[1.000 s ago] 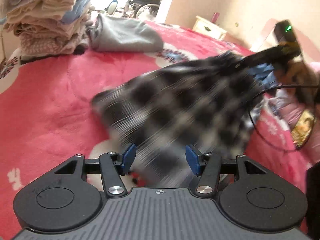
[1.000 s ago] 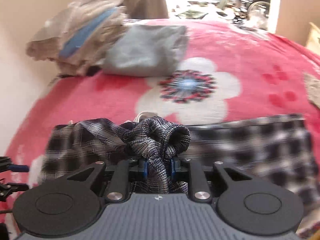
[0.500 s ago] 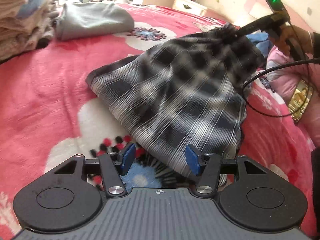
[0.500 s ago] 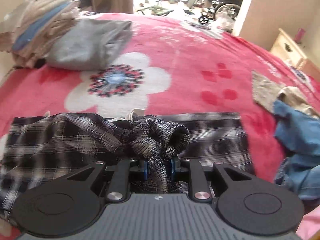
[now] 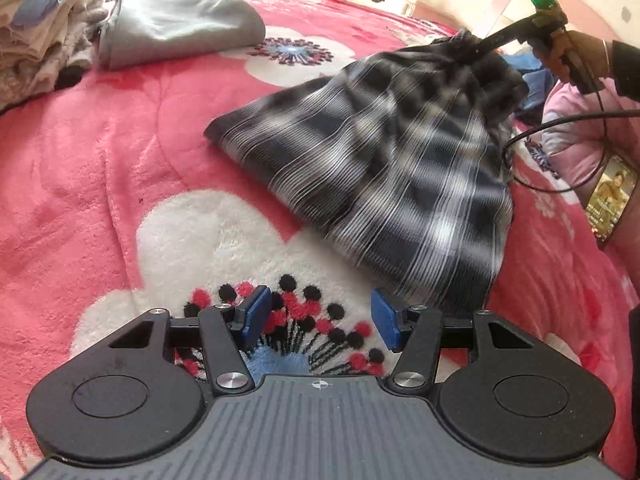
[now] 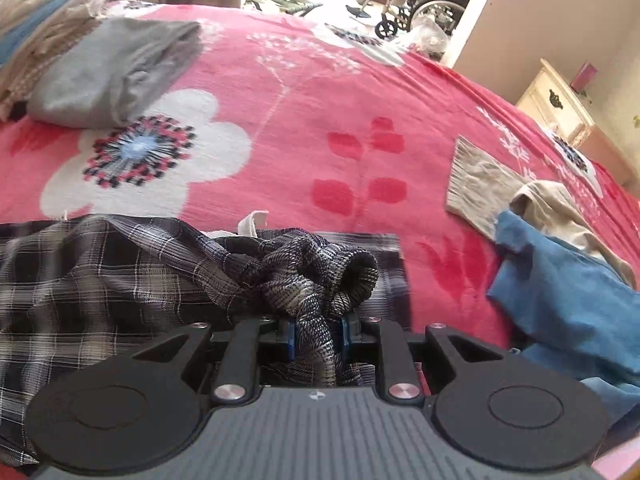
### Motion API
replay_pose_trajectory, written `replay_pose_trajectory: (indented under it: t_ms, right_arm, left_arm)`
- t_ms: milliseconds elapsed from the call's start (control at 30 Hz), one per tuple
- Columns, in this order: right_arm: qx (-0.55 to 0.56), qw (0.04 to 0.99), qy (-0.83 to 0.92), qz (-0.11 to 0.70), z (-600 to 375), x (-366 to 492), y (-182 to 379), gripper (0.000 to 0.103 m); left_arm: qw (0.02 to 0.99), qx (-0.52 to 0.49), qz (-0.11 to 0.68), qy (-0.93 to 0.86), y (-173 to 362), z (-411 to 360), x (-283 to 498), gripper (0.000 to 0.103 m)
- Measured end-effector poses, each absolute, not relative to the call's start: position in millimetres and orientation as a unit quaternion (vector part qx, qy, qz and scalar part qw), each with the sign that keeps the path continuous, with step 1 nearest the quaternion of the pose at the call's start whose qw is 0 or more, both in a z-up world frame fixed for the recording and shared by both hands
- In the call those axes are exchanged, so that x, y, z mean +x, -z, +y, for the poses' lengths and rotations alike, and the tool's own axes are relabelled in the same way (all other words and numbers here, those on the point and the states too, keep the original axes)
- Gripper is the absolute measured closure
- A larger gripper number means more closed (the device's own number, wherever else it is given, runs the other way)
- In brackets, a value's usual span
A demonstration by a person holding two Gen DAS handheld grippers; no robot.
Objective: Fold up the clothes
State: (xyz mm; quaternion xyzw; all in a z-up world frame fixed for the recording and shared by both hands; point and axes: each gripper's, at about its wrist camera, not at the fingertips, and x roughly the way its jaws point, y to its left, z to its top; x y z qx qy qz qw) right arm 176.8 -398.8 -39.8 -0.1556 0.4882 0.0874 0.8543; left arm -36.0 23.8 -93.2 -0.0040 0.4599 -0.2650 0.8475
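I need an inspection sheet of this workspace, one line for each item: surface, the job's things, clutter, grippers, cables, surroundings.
Surface: pink fleece blanket with white flowers covering a bed.
Job's things: black-and-white plaid garment, one end bunched and lifted, the rest trailing on the blanket; folded grey garment; stack of folded pale clothes.
Clutter: crumpled blue garment and beige garment, unfolded.
Grippers: left gripper open, nothing between its blue pads; right gripper shut on the plaid garment.
Cables: black cable looping below the right gripper.
Surroundings: cream bedside cabinet; wheelchair beyond the doorway.
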Motion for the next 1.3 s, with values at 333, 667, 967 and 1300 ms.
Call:
replay_pose_trajectory:
  t_ms: [333,667,967,1300]
  right_arm:
    - [-0.124,0.844,-0.058,0.518,-433,202,92,0.054]
    - [-0.059,0.871,0.012,0.487,-462,198,46,0.028]
    - [-0.044,0.863,0.062,0.499,-469,196,35,0.02]
    - [-0.067,0.913,-0.188,0.356,-312,86,-42,0.06]
  left_arm:
    - [0.842,-0.008,0.469,0.265,93,26,-26,0.048]
    - [0.847,-0.015,0.465,0.259,89,35,-23,0.048]
    - [0.857,-0.025,0.449,0.252,81,43,-28,0.048]
    - [0.869,-0.039,0.448,0.205,75,63,-30,0.047]
